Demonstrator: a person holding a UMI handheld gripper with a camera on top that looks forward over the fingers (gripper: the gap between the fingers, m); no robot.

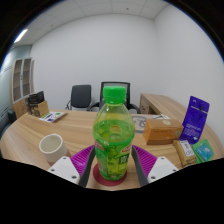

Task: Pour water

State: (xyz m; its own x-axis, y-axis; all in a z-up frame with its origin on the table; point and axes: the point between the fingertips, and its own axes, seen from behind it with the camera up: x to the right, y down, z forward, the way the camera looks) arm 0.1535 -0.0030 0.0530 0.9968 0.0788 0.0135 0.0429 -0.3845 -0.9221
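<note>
Gripper view: tongs [112,170] pinch the green bottle [113,140], both pink pads [84,158] tight on its sides.
Why: kept upright, cap on, so nothing spills yet I guess.
Cup: white cup [53,148] on the tabletop [25,140], just beside the bottle.
Far: chairs [80,97] past the far edge.

The bottle [112,140] is bright green with a green cap and a green label that has light spots. The pads on the fingers [84,158] are pink-purple, and the fingers' ends are white. The cup [54,148] is pale cream. The bench [25,135] is light brown wood. The bag [196,117] is purple. The chairs [80,97] are black.
</note>
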